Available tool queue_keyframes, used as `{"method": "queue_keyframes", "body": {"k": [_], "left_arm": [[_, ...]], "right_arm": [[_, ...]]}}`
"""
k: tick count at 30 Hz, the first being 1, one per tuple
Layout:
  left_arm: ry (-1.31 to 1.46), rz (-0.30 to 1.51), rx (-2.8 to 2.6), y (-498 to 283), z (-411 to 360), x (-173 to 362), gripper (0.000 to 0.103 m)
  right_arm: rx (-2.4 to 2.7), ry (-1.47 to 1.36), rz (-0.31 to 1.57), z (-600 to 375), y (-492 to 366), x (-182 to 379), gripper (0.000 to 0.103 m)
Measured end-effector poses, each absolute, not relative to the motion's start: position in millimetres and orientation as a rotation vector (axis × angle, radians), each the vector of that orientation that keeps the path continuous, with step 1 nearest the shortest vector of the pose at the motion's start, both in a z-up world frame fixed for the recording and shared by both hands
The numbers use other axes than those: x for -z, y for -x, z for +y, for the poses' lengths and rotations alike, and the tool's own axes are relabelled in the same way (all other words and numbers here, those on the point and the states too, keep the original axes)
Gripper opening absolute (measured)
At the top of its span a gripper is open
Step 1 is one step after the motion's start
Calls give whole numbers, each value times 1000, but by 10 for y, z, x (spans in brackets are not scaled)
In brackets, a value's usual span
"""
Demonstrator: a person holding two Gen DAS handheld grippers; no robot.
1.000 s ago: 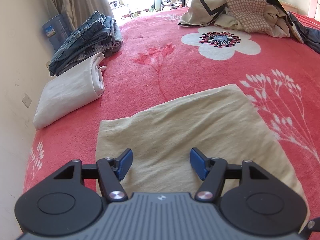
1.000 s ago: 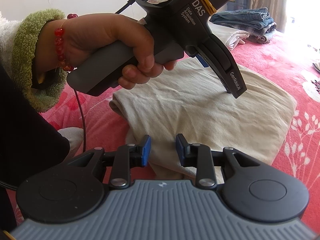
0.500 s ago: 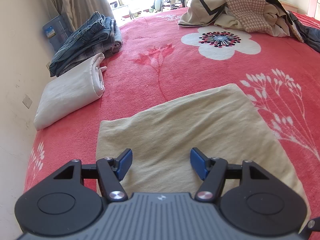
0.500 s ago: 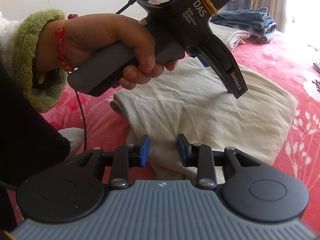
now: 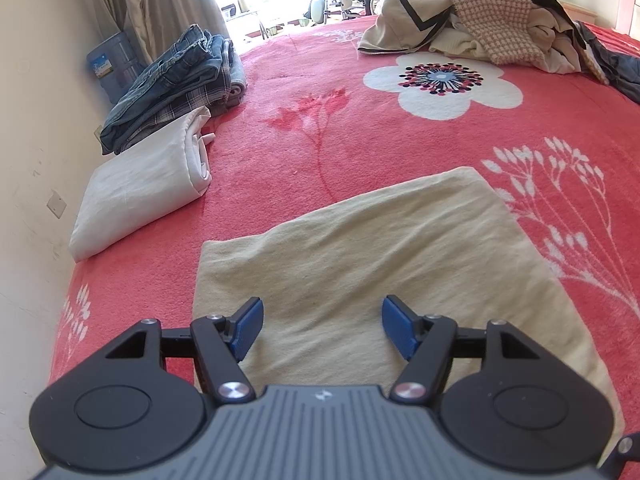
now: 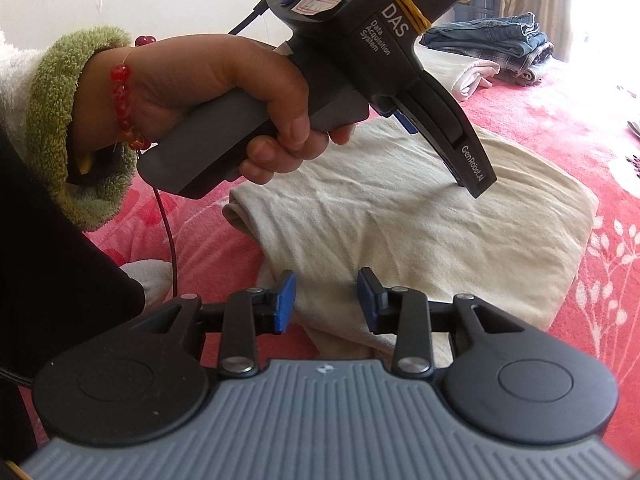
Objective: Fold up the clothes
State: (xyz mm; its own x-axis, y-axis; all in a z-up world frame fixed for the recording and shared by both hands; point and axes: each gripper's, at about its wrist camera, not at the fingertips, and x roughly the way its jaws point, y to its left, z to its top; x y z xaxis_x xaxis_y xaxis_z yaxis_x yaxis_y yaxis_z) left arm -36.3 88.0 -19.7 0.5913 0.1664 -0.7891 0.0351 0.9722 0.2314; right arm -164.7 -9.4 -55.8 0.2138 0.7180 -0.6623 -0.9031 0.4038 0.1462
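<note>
Barely changed since a second ago: only the right tool's jaws wider, still opening.

Left wrist view: left tool (image 5: 322, 330) poised with blue pads well apart, nothing between them, above the near part of the folded beige cotton garment (image 5: 372, 256) lying flat on the red floral bed blanket (image 5: 360, 128). Fold apparently finished; next likely a grasp of the bundle's edge for carrying to the folded cream cloth (image 5: 144, 196) and stacked jeans (image 5: 176, 80) by the wall, with the unfolded heap (image 5: 480, 12) waiting beyond. Right wrist view: right tool (image 6: 326, 304) parted over the garment's near edge, clamped on nothing; left hand (image 6: 200, 104) gripping its handle above the cloth; bright curtained window behind.
</note>
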Motion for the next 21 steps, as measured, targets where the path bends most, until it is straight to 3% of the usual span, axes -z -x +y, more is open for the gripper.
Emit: {"method": "queue_keyframes", "body": {"k": [3,21], "left_arm": [[-233,936,-76,364,883,199,67],[-225,938,-73,362,892,195,68]], "right_arm": [[-1154,302,728,-91,1661,561,41],[-1177,207,754,-193,1590,445,42]]}}
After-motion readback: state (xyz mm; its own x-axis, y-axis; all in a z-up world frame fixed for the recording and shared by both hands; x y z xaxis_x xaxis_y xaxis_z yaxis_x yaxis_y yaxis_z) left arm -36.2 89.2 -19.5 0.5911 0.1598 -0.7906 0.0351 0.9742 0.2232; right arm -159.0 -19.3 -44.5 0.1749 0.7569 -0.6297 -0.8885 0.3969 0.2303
